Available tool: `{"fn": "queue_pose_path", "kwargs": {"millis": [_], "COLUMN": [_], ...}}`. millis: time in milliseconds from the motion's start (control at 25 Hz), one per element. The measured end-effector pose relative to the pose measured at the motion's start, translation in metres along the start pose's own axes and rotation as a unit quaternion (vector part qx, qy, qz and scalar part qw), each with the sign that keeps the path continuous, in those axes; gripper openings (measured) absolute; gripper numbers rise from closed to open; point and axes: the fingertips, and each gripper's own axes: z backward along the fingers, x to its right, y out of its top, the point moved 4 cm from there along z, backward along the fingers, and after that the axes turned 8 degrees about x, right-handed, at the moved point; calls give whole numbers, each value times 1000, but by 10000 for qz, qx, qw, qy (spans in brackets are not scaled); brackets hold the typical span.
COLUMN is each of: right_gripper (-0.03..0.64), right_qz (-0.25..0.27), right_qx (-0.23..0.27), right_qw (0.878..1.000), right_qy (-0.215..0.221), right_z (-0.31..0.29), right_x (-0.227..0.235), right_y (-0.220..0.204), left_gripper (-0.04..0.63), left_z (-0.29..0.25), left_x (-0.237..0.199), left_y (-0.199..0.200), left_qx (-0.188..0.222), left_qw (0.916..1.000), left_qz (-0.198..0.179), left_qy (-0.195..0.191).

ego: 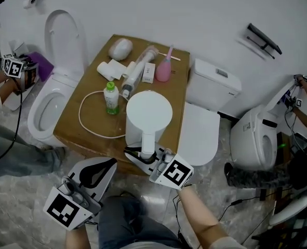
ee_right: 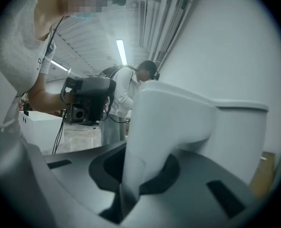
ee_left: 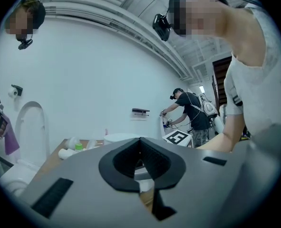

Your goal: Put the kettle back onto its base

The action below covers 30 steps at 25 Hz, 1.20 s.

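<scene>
In the head view, the white kettle (ego: 149,113) stands at the lower middle of the frame, on the near edge of the brown table (ego: 72,126). Its handle points toward the bottom of the frame. The right gripper (ego: 143,154) is clamped on that handle. A white cord (ego: 85,122) loops on the table left of the kettle, beside a green bottle (ego: 110,97); the base itself cannot be made out. The left gripper (ego: 109,166) hovers at lower left, off the table.

In the left gripper view, the left gripper (ee_left: 140,140) has its jaws pressed together with nothing between them. The kettle's lid (ee_left: 120,137) shows just above them.

In the right gripper view, the right gripper (ee_right: 130,177) has its pads squeezing the handle's lower end, and the kettle (ee_right: 235,132) fills the right side.
</scene>
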Motion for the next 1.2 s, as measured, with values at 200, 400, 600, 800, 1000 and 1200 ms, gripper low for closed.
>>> {"fn": "queue_pose_path", "kwargs": {"millis": [200,400,600,800,1000,1200], "right_gripper": [79,114,132,140,146,9], "right_qz": [-367,-346,-329,-534,-689,-475], "right_qx": [52,-14,-378,-470,-183,295], "right_qw": [9992,9987,9962,9908,9865,9896], "right_qy": [-179,-366,-718,-1147,-1475,-1323], "right_z": [16,35,59,81,104,112], "right_x": [6,9,6,11,2,-41], "right_y": [-1,3,1,-6,16,73], "left_gripper": [9,9,9,9,9,9], "left_z": [-4,-7,-7,-3,4,5], "left_x": [3,5,11,26,37,61], "left_y": [11,20,27,35,48,64], "left_qx": [172,195,87,-20,16,164], "left_qw": [9998,9996,9997,9995,9996,9991], "left_qz": [38,61,-8,23,-18,-72], "left_qy": [-105,-199,-241,-319,-290,-381]}}
